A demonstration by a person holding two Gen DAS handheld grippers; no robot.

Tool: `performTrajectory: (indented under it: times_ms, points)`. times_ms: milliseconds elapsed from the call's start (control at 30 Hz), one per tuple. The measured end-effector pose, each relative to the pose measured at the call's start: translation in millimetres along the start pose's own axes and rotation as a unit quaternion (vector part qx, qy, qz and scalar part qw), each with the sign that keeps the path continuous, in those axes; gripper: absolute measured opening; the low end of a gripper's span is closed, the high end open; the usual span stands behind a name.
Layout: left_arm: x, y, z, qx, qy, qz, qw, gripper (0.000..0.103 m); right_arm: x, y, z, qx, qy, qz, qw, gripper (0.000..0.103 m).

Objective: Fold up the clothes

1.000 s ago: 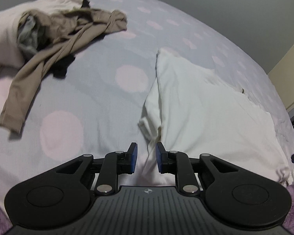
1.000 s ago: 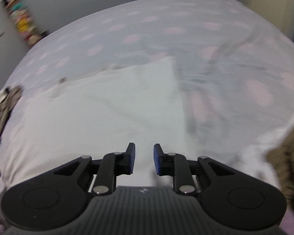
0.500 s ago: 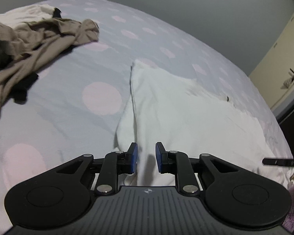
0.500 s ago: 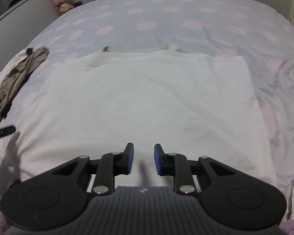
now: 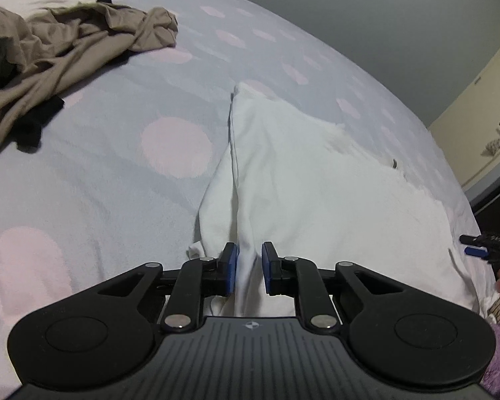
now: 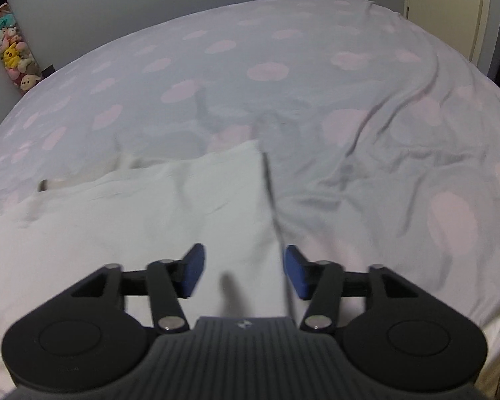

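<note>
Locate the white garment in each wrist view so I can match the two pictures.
Left wrist: the white garment fills centre and right, its left edge running down between the left gripper fingers.
Right wrist: it lies lower left to centre, its right edge just inside the right-hand finger of the open right gripper.
Shared landmark: the pink-spotted bedsheet under it.

Honestly there's nothing here you can read. Closest thing is a tiny round emblem at the lower centre of each frame, on the ribbed black body of your left gripper (image 5: pixel 249 268) and right gripper (image 6: pixel 243 270); might be a logo, but it's too small to tell.
</note>
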State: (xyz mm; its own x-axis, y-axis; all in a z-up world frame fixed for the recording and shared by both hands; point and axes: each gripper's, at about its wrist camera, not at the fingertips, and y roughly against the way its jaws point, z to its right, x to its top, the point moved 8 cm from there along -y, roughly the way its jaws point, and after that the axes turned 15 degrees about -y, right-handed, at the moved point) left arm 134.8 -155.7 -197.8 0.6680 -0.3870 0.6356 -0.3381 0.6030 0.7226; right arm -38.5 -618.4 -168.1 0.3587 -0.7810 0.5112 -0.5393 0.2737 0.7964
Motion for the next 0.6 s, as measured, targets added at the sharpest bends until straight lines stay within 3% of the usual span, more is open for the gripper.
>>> performTrajectory:
  times_ms: [233,467,533,600]
  points:
    - [7,9,-2,0.020,0.014,0.001,0.9997,0.014,8,-43,9,0.049,-0.032,-0.031,0.998,0.060]
    - [13,1,2,0.044,0.003,-0.015,0.9989,0.014,15,-72,-20,0.076,0.003,-0.031,0.997,0.058]
    - [15,-1,4,0.049,0.000,-0.018,0.9986,0.014,17,-78,-24,0.070,0.014,-0.027,0.997,0.032]
    - [18,-3,5,0.053,-0.002,-0.018,0.9984,0.014,19,-82,-27,0.066,0.020,-0.027,0.997,0.016]
